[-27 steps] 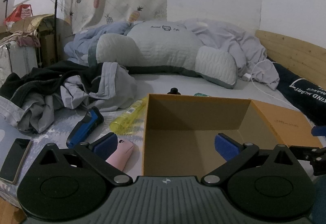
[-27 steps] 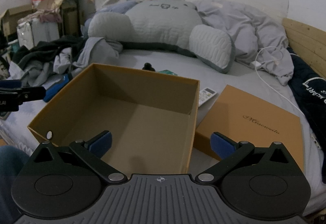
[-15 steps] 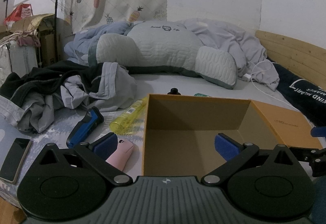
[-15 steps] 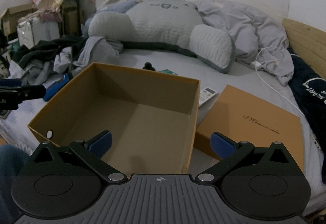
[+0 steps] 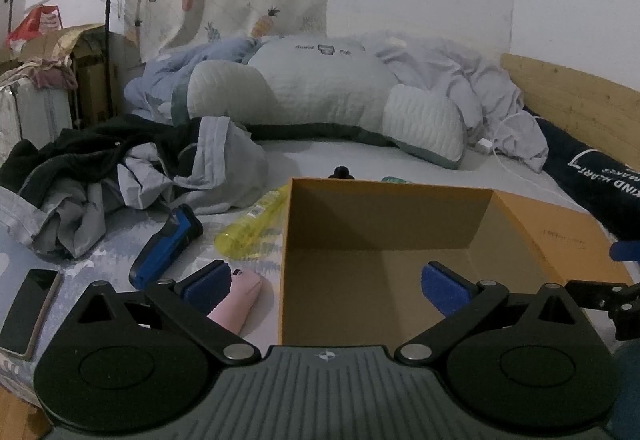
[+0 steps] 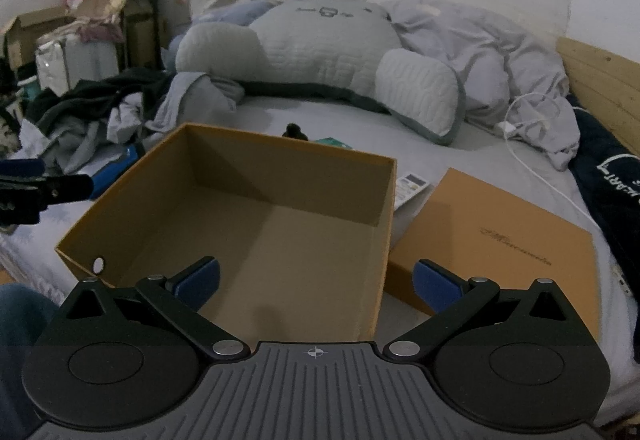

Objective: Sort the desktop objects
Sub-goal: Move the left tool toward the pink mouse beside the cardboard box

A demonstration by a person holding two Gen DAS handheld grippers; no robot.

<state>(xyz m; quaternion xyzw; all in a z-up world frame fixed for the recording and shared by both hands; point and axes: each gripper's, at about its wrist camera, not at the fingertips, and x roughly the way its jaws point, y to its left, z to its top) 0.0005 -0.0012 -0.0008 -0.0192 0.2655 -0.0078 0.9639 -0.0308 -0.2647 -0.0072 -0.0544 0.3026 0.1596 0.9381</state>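
left gripper (image 5: 326, 282): fingers (image 5: 206, 282) spread wide, holding nothing, touching nothing. it sits over the near-left corner of the box, one pad outside the left wall and one over the box floor.
right gripper (image 6: 316, 282): fingers (image 6: 198, 280) spread wide, nothing between them. one pad over the box floor, the other past the right wall, over the lid.
box (image 5: 384, 200): open orange cardboard box on the bed (image 5: 312, 160), nothing inside it in either view.
lid (image 6: 496, 236): flat orange lid on the bed just right of the box, dark lettering on top.
pink item (image 5: 236, 302): just left of the box's near-left corner, partly behind the left gripper's left pad.
blue-black device (image 5: 166, 248): left of the box, beyond the pink item, lying at an angle.
yellow bottle (image 5: 252, 228): lying on its side, close against the left wall of the box; contact unclear.
phone (image 5: 28, 306): far left of the box, near the bed edge, screen dark.
remote (image 6: 410, 186): white, in the gap between the box's right wall and the lid.
black knob (image 6: 295, 131): just behind the far wall of the box, mostly hidden by it; a small green packet (image 6: 330, 141) lies beside it.
clothes pile (image 5: 120, 176): left and behind the box.
big cushion (image 5: 320, 100): well behind the box.
white cable (image 6: 532, 164): behind the lid, running toward the bedding.
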